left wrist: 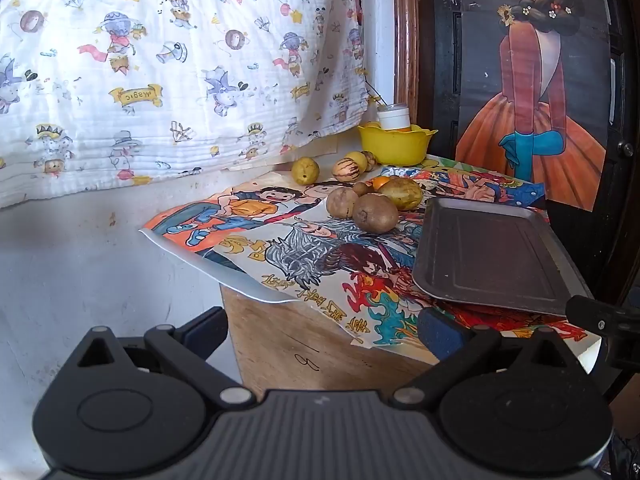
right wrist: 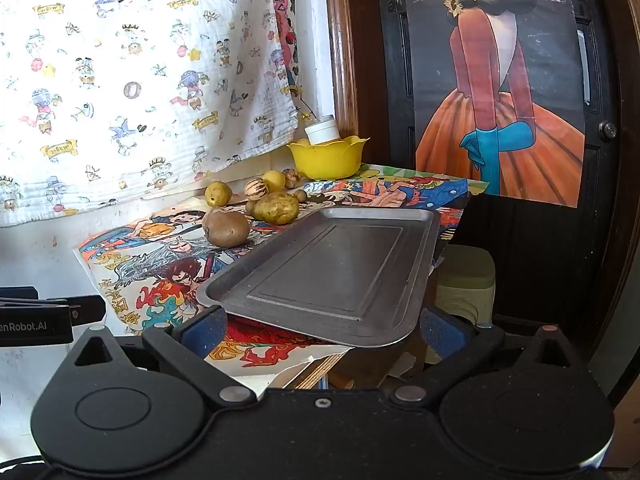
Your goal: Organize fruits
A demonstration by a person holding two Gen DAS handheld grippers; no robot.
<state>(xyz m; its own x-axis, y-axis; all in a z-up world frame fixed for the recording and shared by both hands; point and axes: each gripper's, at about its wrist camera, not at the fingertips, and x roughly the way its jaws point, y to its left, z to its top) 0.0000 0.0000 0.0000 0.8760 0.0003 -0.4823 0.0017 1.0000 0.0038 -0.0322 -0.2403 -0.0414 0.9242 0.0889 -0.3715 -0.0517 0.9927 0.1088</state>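
Note:
Several brown and yellow fruits lie on a cartoon poster on a small wooden table: a brown one (left wrist: 375, 213) nearest, a yellowish one (left wrist: 401, 193) behind it, a round yellow one (left wrist: 305, 170) further back. In the right wrist view they are the brown one (right wrist: 226, 228), the yellowish one (right wrist: 277, 207) and the round one (right wrist: 218, 194). An empty dark metal tray (left wrist: 488, 256) (right wrist: 336, 272) lies at the table's near right. My left gripper (left wrist: 324, 334) is open and empty before the table's front edge. My right gripper (right wrist: 320, 330) is open, empty, at the tray's near edge.
A yellow bowl (left wrist: 394, 147) (right wrist: 326, 158) holding a white-lidded jar (left wrist: 393, 116) stands at the table's back. A patterned cloth (left wrist: 160, 60) hangs behind. A dark door with a girl's picture (left wrist: 532, 100) is to the right. A pale stool (right wrist: 466, 280) stands beside the table.

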